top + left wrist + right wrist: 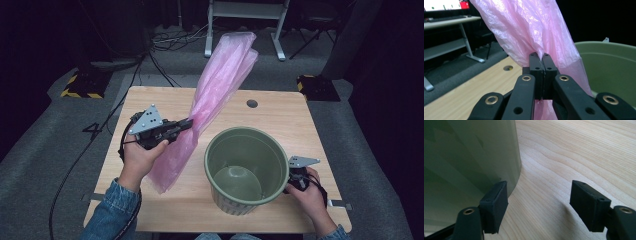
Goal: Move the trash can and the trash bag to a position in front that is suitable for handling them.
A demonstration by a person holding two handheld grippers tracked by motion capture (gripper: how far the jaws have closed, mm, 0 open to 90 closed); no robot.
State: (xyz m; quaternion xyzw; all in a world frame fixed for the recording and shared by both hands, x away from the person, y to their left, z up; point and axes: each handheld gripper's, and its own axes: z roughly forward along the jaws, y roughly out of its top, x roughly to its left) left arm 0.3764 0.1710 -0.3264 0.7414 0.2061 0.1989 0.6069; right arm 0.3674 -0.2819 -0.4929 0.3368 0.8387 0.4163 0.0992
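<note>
Nearest the person, the right gripper [296,176] sits low at the table's near right edge, held in a hand [310,192]. Its jaws stand wide apart with nothing between them; in the right gripper view one pad [495,205] lies just beside the outer wall of the round olive-green plastic bin [246,169], though contact cannot be confirmed. The bin stands upright on the light wooden table [280,120], its mouth open and the inside bare.

To the left, the left gripper [187,121] is raised above the table in the other hand [140,157], denim sleeve [110,210] below it. Its jaws are clamped tight on a thin, crinkled pink plastic bag [220,85], pinched near mid-length. The bag's lower part hangs to the table just left of the bin; the upper part stands up and leans away over the far edge.

Farther on, a small round grey cable port [252,103] is set in the tabletop. Beyond the table, black cables [170,42] and a white desk frame [245,22] occupy the grey carpet.
</note>
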